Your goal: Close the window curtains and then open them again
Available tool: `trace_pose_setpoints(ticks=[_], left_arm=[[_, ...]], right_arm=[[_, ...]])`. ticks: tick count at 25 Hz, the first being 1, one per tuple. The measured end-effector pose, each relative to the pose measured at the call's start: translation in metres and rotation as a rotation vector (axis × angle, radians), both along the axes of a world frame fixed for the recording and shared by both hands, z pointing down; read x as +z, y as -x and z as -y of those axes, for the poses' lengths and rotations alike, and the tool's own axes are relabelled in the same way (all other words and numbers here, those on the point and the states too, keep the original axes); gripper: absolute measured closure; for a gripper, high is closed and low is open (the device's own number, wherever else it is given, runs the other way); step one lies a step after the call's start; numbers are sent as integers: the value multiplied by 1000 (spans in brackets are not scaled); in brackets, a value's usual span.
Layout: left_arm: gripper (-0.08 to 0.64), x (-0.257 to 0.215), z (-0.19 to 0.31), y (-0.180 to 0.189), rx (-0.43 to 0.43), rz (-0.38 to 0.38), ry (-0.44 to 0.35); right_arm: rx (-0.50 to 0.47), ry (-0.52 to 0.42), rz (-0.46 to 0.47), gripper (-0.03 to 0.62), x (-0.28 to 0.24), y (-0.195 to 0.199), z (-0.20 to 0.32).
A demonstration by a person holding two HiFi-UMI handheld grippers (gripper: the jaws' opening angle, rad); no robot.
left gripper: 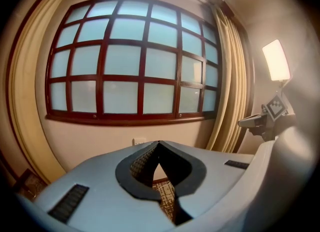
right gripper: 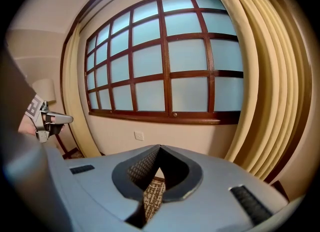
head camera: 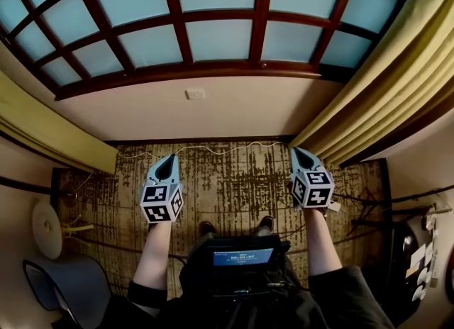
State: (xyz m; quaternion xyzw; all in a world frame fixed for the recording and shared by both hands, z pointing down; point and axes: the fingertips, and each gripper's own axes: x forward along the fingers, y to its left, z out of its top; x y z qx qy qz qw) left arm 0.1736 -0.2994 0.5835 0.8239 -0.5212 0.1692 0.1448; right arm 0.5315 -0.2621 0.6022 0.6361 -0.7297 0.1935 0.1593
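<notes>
Head view looks down at a wall with a big window. On the far left hangs the left curtain [head camera: 42,125], yellow and bunched up beside the window [head camera: 213,30]. The window has dark red wood bars and pale blue glass. The glass shows all the way across, so the curtains are open. Under it, on the cream wall, sits 1 small white outlet [head camera: 194,94].

Next comes the left gripper [head camera: 170,157], held out over the brown patterned carpet [head camera: 227,186]. Its 2 jaws are pressed together with nothing between them. It points at the wall and is well apart from the left curtain. A thin white cord [head camera: 213,152] lies on the carpet by the wall, between the 2 grippers. Low in the middle is a dark box with a blue screen [head camera: 243,257], and 2 shoes [head camera: 207,228] peek out above it.

Then comes the right gripper [head camera: 298,152], level with the left one. Its jaws are together too and hold nothing. To its right hangs the right curtain [head camera: 383,86], in thick yellow folds, bunched at that side of the window. The gripper is near it but apart from it. In the left gripper view, a lit lamp [left gripper: 276,60] glows to the right of that curtain.
</notes>
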Motion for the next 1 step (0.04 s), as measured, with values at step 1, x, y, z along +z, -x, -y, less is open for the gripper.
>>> trace_pose_setpoints(ticks=[1], left_arm=[[569, 1, -1, -1, 0, 0, 1]], right_arm=[[2, 0, 1, 583, 1, -2, -1]])
